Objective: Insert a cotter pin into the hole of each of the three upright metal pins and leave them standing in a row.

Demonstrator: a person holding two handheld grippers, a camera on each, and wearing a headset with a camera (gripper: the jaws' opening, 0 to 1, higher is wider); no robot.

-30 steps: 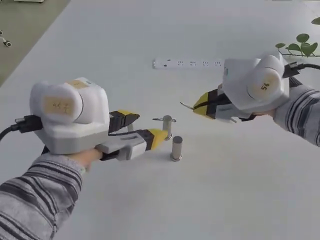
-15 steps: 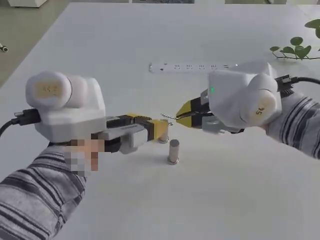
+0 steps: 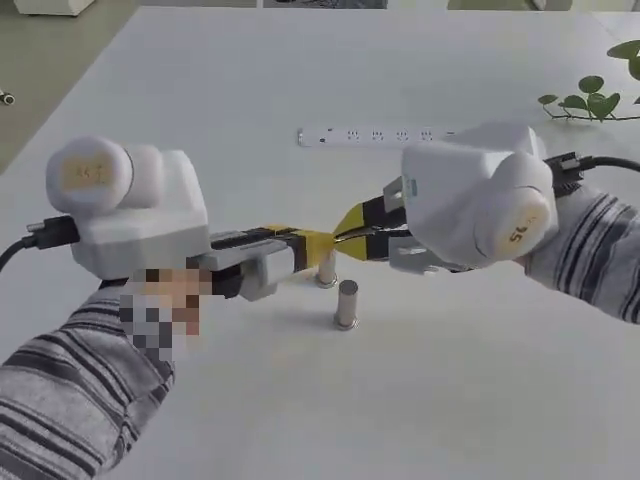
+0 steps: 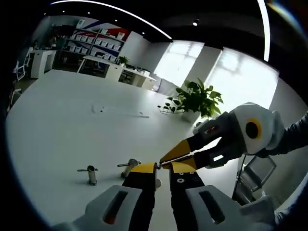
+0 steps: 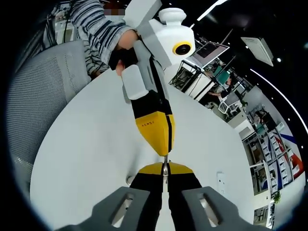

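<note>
Pinching a cotter pin (image 5: 165,169) in clenched tips, right gripper (image 3: 345,233) sits tip-to-tip w/ left gripper (image 3: 318,252), which looks clamped on an upright metal pin (image 3: 326,274), partly hidden. 2nd pin (image 3: 347,303) stands just beside, on white table (image 3: 300,400).

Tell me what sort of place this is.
Probably an office-like lab or workshop: a large white workbench with a power strip, storage shelves along the wall, and a potted plant.
</note>
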